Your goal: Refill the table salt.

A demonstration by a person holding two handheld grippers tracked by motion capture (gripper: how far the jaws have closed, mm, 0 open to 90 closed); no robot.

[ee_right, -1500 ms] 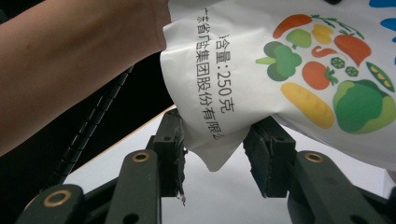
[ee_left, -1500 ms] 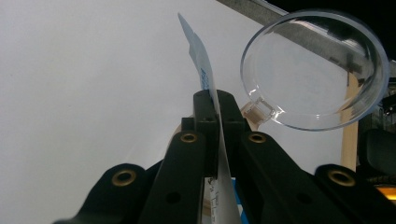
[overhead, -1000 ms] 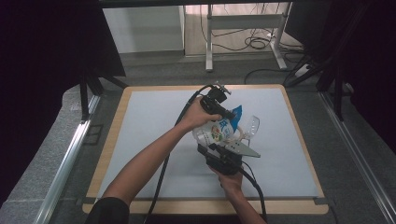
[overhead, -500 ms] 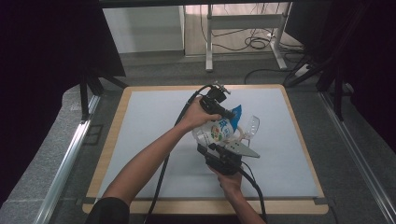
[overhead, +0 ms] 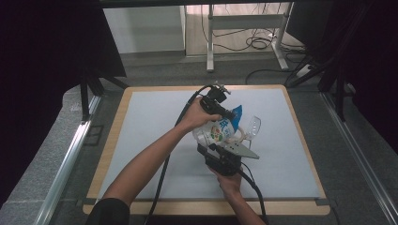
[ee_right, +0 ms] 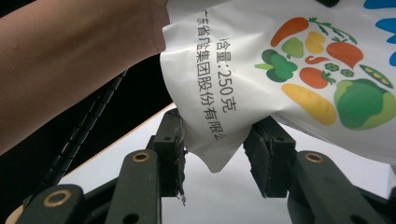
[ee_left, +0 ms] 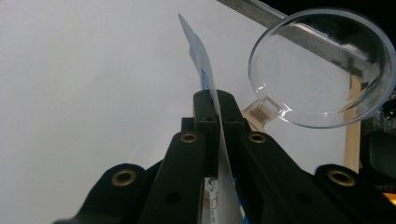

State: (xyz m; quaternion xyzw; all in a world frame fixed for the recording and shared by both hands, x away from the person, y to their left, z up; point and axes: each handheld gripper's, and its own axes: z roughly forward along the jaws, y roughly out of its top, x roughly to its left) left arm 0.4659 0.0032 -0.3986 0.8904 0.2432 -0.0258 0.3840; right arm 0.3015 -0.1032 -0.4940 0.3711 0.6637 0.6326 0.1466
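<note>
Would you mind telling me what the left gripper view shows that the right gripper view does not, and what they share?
Left gripper view: the left gripper has its jaws shut on the thin edge of the pouch, seen edge-on, with a clear plastic wine glass beyond it to the right, mouth toward the camera.

Right gripper view: the pouch's printed face with vegetable pictures, a forearm, and the right gripper with its jaws apart on either side of the pouch's lower corner, not pressing it.

Both: the pouch and the white table mat.
</note>
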